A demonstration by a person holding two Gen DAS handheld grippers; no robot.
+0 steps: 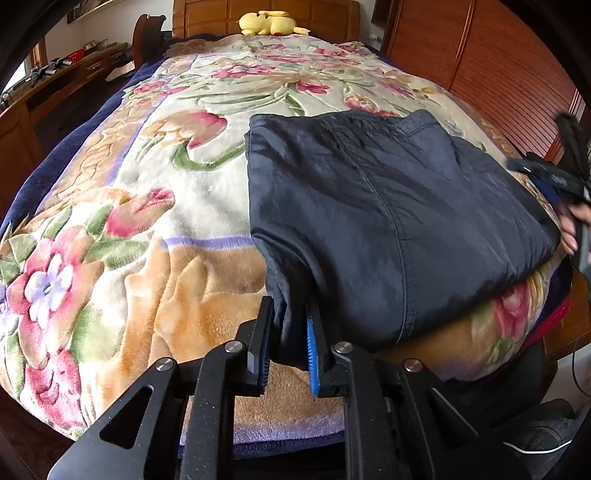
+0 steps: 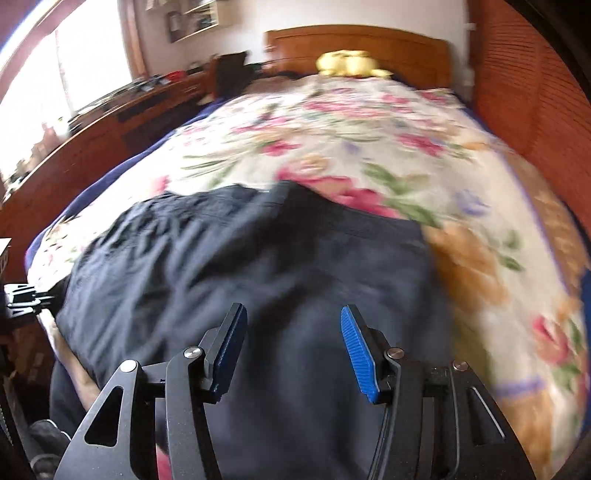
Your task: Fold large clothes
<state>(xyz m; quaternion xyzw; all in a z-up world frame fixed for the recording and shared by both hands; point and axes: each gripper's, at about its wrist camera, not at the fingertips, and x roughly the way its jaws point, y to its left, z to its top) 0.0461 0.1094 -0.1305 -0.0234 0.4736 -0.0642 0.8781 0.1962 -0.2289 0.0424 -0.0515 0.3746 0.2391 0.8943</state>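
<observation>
A dark navy garment (image 1: 388, 206) lies folded into a thick block on the near right part of a floral blanket (image 1: 177, 206). My left gripper (image 1: 290, 306) is shut on the garment's near left corner, and a fold of the fabric fills the gap between its pads. The right wrist view is blurred. In it my right gripper (image 2: 293, 308) hovers open over the garment (image 2: 258, 266) with nothing between its blue pads (image 2: 360, 354). From the left wrist view the right gripper (image 1: 569, 177) appears as a blur at the garment's right edge, held by a hand (image 1: 570, 229).
The blanket covers a bed with a wooden headboard (image 1: 266, 22) and a yellow plush toy (image 1: 269, 23) at its far end. A slatted wooden wardrobe (image 1: 480, 66) runs along the right. A wooden desk (image 1: 55, 85) with small items stands left. A shoe (image 1: 543, 439) is by the bed's near corner.
</observation>
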